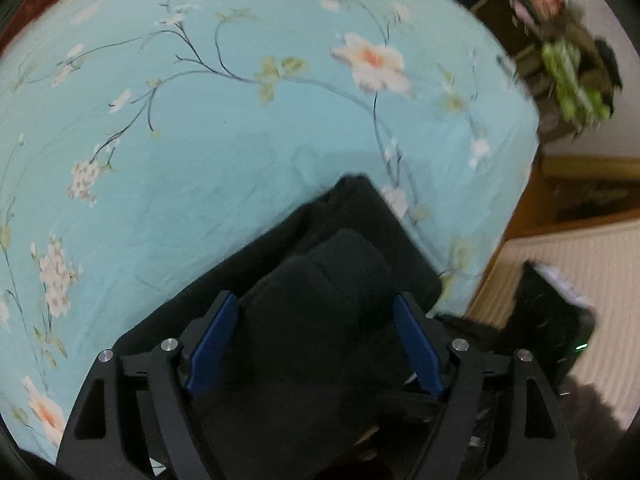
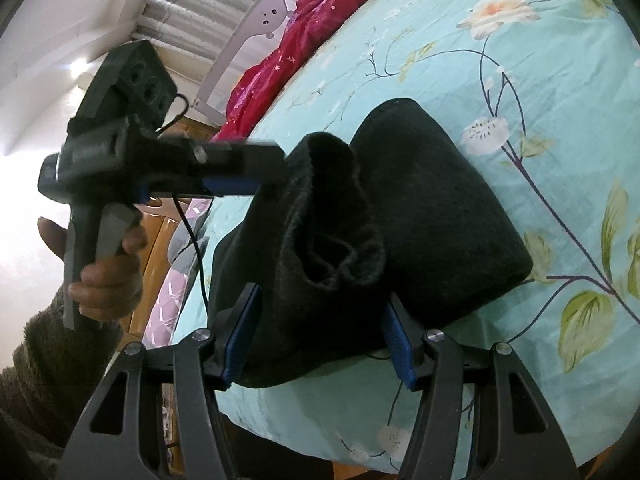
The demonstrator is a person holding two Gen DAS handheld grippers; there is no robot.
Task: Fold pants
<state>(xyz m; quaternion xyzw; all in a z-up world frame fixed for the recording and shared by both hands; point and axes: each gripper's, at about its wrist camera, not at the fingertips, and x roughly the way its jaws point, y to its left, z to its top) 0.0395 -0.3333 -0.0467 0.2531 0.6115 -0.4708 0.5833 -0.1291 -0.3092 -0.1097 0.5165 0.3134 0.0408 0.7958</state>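
Observation:
The black pants (image 2: 432,224) lie folded in a thick bundle near the edge of the bed (image 2: 520,80). A raised fold of them (image 2: 328,208) stands up, and the left gripper (image 2: 272,168) comes in from the left with its jaws close together at that fold's top. In the left wrist view the left gripper (image 1: 316,312) has its blue pads (image 1: 212,348) wide apart with a bunched roll of black pants (image 1: 320,304) between them. My right gripper (image 2: 320,320) is open, its pads either side of the bundle's near end.
The bed has a light blue floral sheet (image 1: 200,140). A red blanket (image 2: 296,40) lies at its far side by a white rail. The bed edge drops to a wooden frame (image 1: 520,216) and floor. A cluttered shelf (image 1: 568,72) stands beyond.

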